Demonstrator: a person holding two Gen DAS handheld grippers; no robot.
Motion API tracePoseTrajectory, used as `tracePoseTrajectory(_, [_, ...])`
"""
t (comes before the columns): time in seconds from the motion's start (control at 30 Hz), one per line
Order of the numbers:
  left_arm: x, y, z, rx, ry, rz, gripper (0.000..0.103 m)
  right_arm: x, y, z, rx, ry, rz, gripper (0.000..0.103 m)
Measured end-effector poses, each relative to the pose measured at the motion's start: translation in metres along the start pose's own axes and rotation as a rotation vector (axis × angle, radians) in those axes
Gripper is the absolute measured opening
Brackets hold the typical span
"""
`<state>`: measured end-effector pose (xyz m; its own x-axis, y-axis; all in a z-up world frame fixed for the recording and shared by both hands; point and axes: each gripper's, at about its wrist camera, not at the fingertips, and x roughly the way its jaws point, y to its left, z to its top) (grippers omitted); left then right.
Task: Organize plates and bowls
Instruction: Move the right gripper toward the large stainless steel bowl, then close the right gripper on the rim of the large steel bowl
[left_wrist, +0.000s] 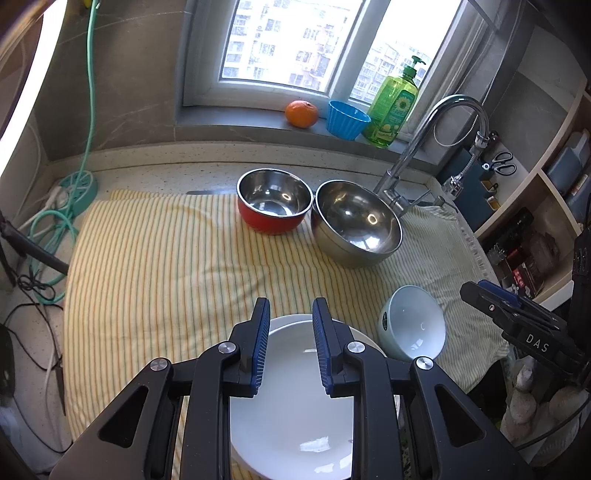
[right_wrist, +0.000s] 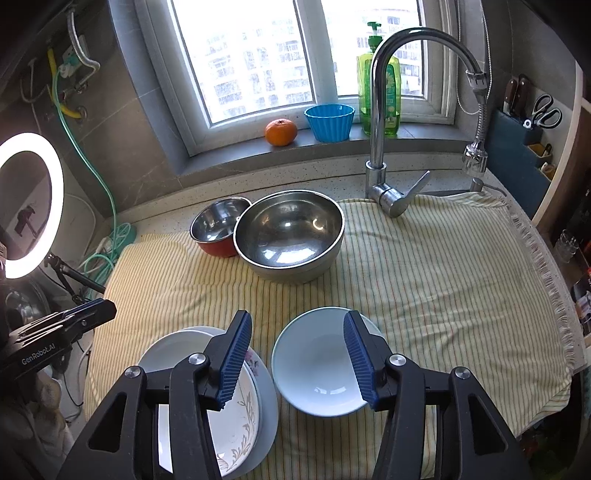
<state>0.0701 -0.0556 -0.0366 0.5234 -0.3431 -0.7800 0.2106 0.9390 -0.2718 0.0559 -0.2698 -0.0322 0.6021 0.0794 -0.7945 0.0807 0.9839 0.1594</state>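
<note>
Striped cloth (right_wrist: 424, 280) covers the tabletop under the window. Far left, near edge: stack of white plates (right_wrist: 258, 402), lying flat, faces up, round so no long axis; the upper plate carries a leaf print. Left tool (left_wrist: 290, 343) hangs over this stack, pointing steeply down toward the window side; its blue pads stand apart with only air between them, nothing gripped. Just right of the stack, close to it though contact cannot be told: pale blue bowl (right_wrist: 321, 369), mouth up, sitting on the cloth. Right tool (right_wrist: 297, 354) is above it, jaws parted wide, the right pad over the bowl's right rim, the left pad over the plate stack's edge; neither pad presses on anything. Farther back, toward the faucet (right_wrist: 380, 122): red bowl (right_wrist: 216, 232) with steel lining, and touching its right side a larger steel bowl (right_wrist: 291, 240), both mouth up. On the sill: orange (right_wrist: 280, 132), blue cup (right_wrist: 330, 122), green soap bottle (right_wrist: 365, 85).
</note>
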Motion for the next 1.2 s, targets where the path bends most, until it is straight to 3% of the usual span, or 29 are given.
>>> tracePoseTrajectory(0.4, [0.02,-0.007,0.007,-0.105,0.021,-0.007,0.022,0.019,-0.043,0.032,-0.023,0.028,0.055,0.048])
tracePoseTrajectory(0.77, [0.054,-0.028,0.018,-0.212,0.039,-0.008,0.022,0.071,-0.083,0.067,-0.037,0.133,0.17,0.048])
tracePoseTrajectory(0.9, [0.069,-0.033,0.025,-0.265,0.043,-0.007,0.022,0.092,-0.092,0.08,-0.036,0.177,0.224,0.042])
tracePoseTrajectory(1.2, [0.101,-0.044,0.043,-0.312,0.039,0.038,0.022,0.13,-0.093,0.101,-0.088,0.213,0.255,0.033])
